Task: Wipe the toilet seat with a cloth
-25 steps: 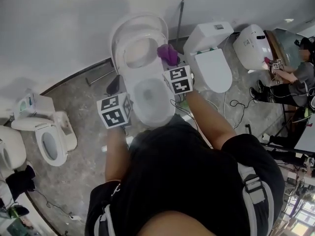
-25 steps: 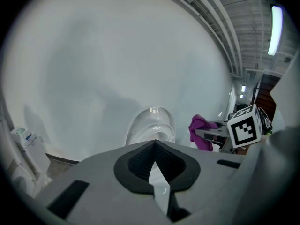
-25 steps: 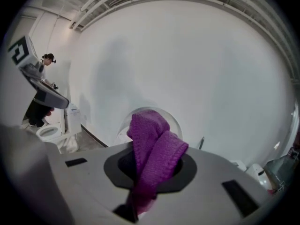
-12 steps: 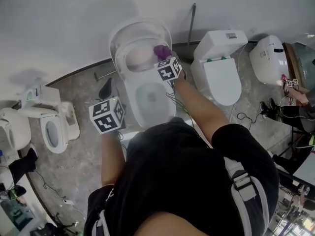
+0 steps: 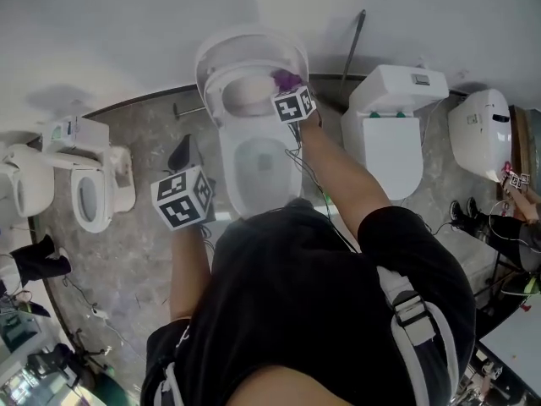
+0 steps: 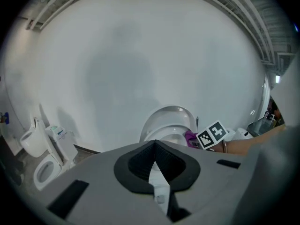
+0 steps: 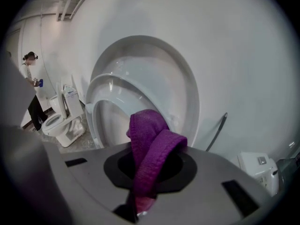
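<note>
A white toilet (image 5: 258, 172) stands against the wall with its seat (image 5: 230, 87) and lid (image 5: 250, 45) raised. My right gripper (image 5: 289, 90) is shut on a purple cloth (image 5: 285, 79) and holds it at the right side of the raised seat (image 7: 110, 95); the purple cloth (image 7: 150, 153) bulges out between the jaws. My left gripper (image 5: 188, 172) hangs shut and empty to the left of the bowl. In the left gripper view the jaws (image 6: 154, 161) are closed together, with the toilet (image 6: 171, 125) and the right gripper's marker cube (image 6: 212, 135) beyond.
Other white toilets stand around: one to the right (image 5: 396, 134), another farther right (image 5: 480, 134), and a small one at the left (image 5: 89, 189). A thin pipe (image 5: 353, 41) leans on the wall. Cables lie on the grey floor (image 5: 127, 252).
My right gripper has carried the purple cloth upward and away from me, from beside the bowl to the raised seat. The left gripper has drifted slightly left.
</note>
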{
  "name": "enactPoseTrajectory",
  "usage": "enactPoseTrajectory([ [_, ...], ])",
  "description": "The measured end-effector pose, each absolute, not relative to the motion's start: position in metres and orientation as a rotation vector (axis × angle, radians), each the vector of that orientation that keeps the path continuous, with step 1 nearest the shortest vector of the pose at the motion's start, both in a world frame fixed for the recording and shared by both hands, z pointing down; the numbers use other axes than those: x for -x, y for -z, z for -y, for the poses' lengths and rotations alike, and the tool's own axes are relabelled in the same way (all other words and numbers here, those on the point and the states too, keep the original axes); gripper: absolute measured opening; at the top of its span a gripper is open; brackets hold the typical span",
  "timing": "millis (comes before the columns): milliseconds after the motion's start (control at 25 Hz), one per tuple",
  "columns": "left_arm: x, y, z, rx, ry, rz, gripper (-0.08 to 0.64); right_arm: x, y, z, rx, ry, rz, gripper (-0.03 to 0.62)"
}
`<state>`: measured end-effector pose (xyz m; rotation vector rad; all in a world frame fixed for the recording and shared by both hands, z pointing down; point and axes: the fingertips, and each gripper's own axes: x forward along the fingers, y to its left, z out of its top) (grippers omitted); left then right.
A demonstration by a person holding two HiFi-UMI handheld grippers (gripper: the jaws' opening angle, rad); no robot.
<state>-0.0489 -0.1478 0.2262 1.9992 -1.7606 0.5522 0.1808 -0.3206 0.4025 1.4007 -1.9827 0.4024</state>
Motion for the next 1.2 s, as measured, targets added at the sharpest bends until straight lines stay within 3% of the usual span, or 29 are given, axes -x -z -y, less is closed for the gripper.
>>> enactPoseTrajectory([
  [480,0.071,-0.230,0.157,-1.917,-0.571,1.830,0.006,-0.163,-0.391,0.342,-1.401,-0.384,1.968,0.055],
  [1200,0.157,-0.239,0.110,-1.746,-0.454,1.935,0.006,-0.025,-0.356,0.349,-1.165,-0.030,2.020,0.055],
])
